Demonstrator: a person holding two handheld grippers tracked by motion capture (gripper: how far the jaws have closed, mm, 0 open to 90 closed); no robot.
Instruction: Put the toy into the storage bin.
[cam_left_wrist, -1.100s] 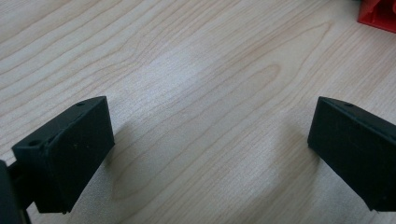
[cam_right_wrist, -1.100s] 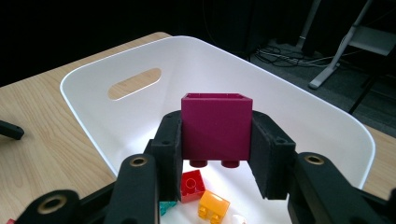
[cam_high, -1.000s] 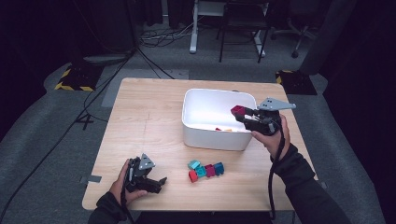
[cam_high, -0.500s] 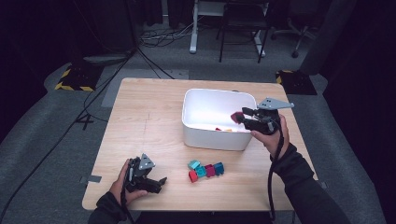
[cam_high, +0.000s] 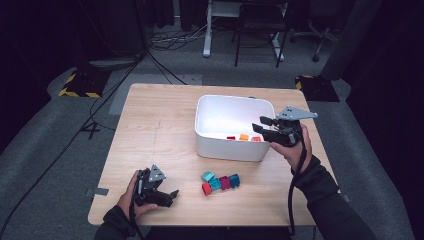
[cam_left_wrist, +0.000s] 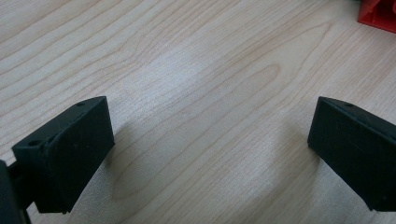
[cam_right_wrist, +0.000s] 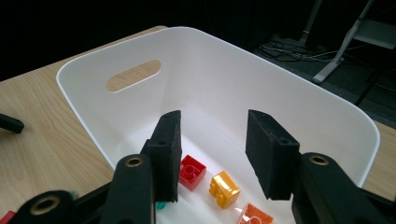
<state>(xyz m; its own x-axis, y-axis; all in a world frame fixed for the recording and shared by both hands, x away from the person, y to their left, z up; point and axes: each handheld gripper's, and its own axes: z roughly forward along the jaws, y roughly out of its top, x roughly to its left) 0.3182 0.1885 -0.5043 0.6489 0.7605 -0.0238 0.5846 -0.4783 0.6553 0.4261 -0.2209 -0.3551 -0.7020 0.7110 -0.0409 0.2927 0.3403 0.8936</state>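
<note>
Three small plastic bricks lie inside the white plastic bin (cam_right_wrist: 289, 98): a red brick (cam_right_wrist: 192, 171), a yellow brick (cam_right_wrist: 224, 188) and an orange brick (cam_right_wrist: 254, 215) cut off by the picture's edge. Right claw (cam_right_wrist: 214, 151) hangs over the bin's rim, jaws just opened, nothing between them. Near the bin on the wooden desk (cam_high: 160, 130), a cluster of coloured bricks (cam_high: 220, 182), count unclear. Left claw (cam_high: 170, 194) rests farther off, jaws apart. No writing readable.

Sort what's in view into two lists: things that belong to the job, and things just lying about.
Part of the job:
white bin
bricks in the bin
bricks on the table
right gripper, open above the bin
left gripper, open

Lying about:
cables on the floor
chair legs
</note>
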